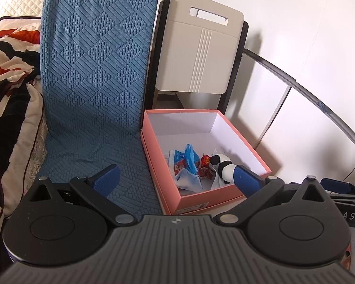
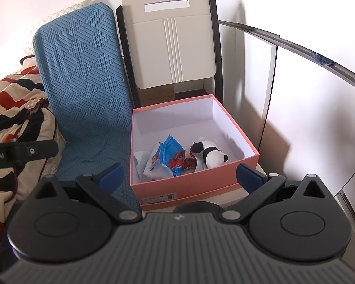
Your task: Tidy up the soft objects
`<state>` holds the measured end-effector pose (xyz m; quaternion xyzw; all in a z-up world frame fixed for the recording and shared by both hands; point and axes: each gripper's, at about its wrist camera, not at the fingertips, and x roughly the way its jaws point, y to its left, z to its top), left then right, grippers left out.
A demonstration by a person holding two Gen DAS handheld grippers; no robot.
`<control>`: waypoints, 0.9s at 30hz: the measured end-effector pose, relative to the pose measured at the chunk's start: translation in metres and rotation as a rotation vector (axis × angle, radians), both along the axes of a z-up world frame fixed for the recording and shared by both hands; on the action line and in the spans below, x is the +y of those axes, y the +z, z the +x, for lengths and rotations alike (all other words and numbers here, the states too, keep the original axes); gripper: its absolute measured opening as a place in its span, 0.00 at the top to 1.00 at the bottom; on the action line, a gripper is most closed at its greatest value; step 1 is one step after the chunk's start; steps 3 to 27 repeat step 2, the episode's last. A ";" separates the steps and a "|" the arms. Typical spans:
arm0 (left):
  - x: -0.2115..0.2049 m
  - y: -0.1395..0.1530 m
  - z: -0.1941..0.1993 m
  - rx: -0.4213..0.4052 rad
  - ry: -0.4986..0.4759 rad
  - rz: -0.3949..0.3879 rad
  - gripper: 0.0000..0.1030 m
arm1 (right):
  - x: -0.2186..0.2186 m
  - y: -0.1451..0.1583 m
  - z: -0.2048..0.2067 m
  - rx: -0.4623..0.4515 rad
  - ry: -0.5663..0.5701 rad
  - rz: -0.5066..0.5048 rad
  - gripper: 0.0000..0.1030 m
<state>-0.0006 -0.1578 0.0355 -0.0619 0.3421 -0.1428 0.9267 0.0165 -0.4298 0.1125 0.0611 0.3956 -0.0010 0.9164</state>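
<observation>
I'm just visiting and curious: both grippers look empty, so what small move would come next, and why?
Probably draw both back from the box. The left hand-held gripper and right hand-held gripper are open and hold nothing, while the panda and blue packets already lie inside the box. No other loose soft item shows in either view.

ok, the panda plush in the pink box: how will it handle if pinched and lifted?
The panda plush looks stuffed, so probably squashy and light. It lies on crumpled wrappers, so it may drag one up. Its rounded body could slip from a shallow pinch.
</observation>
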 end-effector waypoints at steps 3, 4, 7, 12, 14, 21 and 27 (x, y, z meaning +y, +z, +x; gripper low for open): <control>0.001 0.001 -0.001 -0.003 0.002 0.001 0.00 | 0.001 0.001 -0.001 -0.005 0.002 -0.002 0.00; 0.001 0.001 -0.001 -0.003 0.002 0.001 0.00 | 0.001 0.001 -0.001 -0.005 0.002 -0.002 0.00; 0.001 0.001 -0.001 -0.003 0.002 0.001 0.00 | 0.001 0.001 -0.001 -0.005 0.002 -0.002 0.00; 0.001 0.001 -0.001 -0.003 0.002 0.001 0.00 | 0.001 0.001 -0.001 -0.005 0.002 -0.002 0.00; 0.001 0.001 -0.001 -0.003 0.002 0.001 0.00 | 0.001 0.001 -0.001 -0.005 0.002 -0.002 0.00; 0.001 0.001 -0.001 -0.003 0.002 0.001 0.00 | 0.001 0.001 -0.001 -0.005 0.002 -0.002 0.00; 0.001 0.001 -0.001 -0.003 0.002 0.001 0.00 | 0.001 0.001 -0.001 -0.005 0.002 -0.002 0.00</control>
